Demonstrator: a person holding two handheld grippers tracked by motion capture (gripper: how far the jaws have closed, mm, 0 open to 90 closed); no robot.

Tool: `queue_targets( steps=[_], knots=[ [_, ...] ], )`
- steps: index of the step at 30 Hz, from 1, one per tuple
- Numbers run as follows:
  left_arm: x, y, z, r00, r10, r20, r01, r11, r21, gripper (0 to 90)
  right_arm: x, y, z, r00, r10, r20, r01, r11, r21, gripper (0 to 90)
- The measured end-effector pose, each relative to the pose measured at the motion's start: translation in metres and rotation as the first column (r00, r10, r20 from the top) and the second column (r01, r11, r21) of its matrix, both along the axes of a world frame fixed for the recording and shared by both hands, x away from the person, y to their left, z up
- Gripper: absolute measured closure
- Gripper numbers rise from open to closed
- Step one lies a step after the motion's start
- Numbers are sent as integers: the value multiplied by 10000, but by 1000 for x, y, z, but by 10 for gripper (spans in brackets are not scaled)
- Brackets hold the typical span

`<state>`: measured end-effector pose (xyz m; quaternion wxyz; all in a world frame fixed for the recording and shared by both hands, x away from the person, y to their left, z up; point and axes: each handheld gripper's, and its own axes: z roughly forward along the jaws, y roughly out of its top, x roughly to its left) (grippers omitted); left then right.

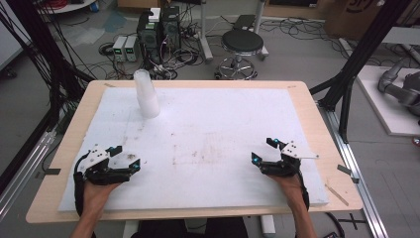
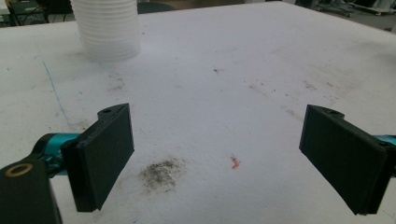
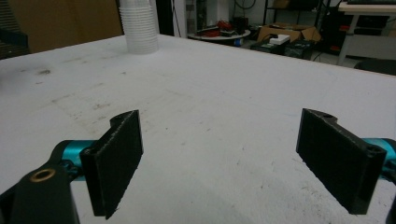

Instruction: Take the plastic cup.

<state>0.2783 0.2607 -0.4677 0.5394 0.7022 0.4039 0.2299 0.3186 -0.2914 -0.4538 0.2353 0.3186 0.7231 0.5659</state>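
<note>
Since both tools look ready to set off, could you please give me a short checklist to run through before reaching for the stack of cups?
1. Left tool open, nothing between its jaws: ok.
2. Right tool open, nothing between its jaws: ok.
3. Stack of cups upright on the white foam board: ok.
4. Board between the left tool and the stack free of objects, only stains: ok.
5. Number of cups in the stack: cannot tell.
6. Cups loose enough to separate: cannot tell.
</note>
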Motion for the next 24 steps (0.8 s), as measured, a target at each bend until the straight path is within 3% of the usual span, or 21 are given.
queue_targets(
  steps=[24],
  knots=[
    [2, 7, 1, 9996, -236, -152, 228, 9983, -535, 99, 0, 0, 0, 10000, -20, -70, 20, 10000, 31, 143]
  ],
)
